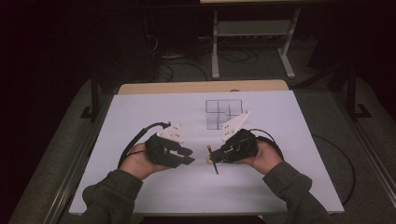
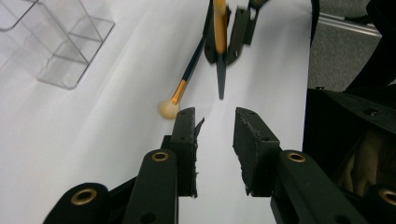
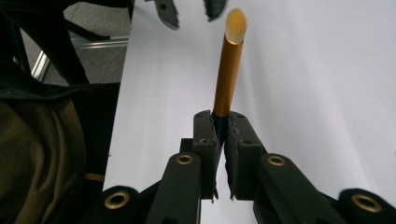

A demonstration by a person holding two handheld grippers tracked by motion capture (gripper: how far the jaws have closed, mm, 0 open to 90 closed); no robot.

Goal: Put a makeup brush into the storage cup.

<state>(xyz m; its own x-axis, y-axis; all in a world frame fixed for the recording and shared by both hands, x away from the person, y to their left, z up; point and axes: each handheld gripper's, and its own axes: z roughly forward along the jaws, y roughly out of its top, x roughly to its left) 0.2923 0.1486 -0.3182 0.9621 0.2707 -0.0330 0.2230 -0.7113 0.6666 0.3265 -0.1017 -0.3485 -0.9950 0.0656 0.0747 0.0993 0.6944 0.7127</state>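
My right gripper [image 1: 218, 156] [image 3: 220, 116] is shut on a make-up brush [image 1: 214, 164] [image 2: 220, 74] [image 3: 229, 70]. The brush stands nearly upright, gold ferrule and cream tuft up, dark pointed handle down toward the table. A second brush [image 1: 208, 160] [image 2: 187, 77] with a cream tuft, orange ferrule and dark handle lies flat on the white table [image 1: 140, 186]. Its tuft is just beside one jaw tip of my left gripper [image 1: 190, 156] [image 2: 214, 114]. The left gripper is open with nothing between its jaws and faces the right gripper a short way off.
A clear acrylic organiser [image 1: 224, 113] [image 2: 65, 51] with several compartments stands farther back on the table. The table's near edge runs close below both hands. Cables trail from both grippers, and a metal stand is on the floor beyond the table.
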